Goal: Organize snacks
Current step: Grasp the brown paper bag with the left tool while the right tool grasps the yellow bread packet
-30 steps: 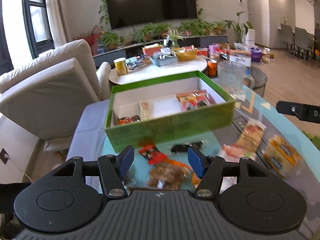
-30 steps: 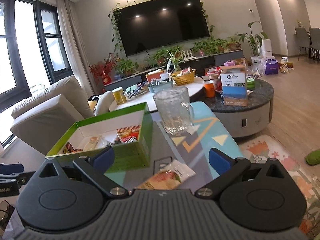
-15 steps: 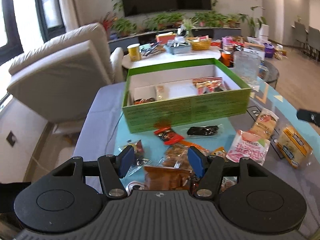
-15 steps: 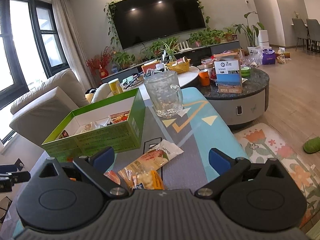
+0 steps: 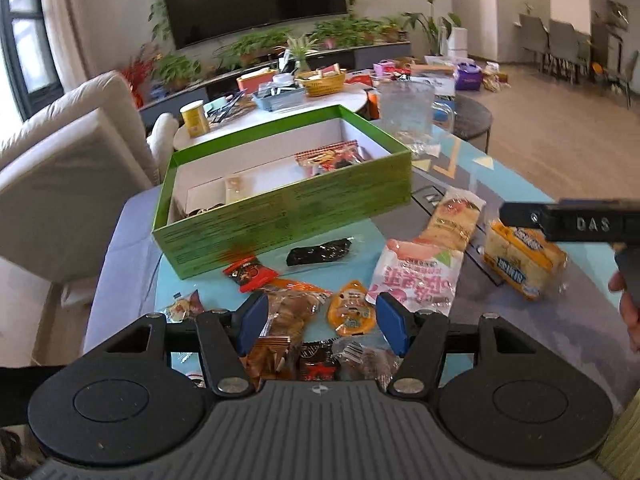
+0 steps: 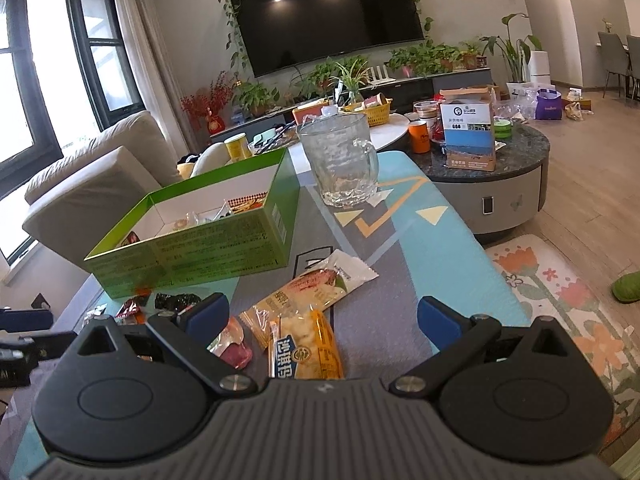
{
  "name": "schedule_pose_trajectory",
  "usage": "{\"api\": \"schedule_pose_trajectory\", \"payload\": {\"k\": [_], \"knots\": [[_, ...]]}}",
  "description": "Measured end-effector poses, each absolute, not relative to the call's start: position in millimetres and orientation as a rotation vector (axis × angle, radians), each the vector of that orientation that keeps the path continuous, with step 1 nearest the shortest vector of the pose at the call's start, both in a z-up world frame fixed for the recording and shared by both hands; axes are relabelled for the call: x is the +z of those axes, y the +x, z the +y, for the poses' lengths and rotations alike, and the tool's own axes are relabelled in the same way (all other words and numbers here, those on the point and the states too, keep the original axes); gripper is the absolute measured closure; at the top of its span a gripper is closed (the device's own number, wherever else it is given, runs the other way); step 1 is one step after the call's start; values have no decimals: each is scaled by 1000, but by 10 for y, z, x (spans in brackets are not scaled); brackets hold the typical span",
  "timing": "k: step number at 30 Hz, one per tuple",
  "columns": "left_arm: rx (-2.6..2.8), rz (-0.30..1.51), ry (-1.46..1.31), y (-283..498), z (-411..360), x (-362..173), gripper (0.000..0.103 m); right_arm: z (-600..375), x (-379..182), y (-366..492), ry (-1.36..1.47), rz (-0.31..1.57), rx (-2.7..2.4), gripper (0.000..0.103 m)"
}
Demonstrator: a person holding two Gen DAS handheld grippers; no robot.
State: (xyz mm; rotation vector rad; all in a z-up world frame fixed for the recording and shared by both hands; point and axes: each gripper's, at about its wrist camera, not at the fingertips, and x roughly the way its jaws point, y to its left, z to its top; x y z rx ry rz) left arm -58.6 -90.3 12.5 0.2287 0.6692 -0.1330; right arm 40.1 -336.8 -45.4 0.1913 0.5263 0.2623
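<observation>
While both claws, left claw [image 5: 318, 322] and right claw [image 6: 323, 318], gape empty, your green box [image 5: 288, 208] holds few snacks. Most packets, like the pink packet [image 5: 416, 276], wait along the counter's [image 5: 520, 184] near edge.

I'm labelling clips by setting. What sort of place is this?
Most likely a home living room: a large wall-mounted black television, a cream upholstered sofa, and a row of green potted plants beneath the screen.
</observation>
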Motion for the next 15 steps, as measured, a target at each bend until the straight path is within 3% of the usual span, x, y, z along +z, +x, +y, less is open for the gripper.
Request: {"api": "schedule_pose_trajectory", "payload": {"k": [15], "knots": [[-21,768,100,-630,-248,-98,46,-3378,-526,410,233,553,262,42]]}}
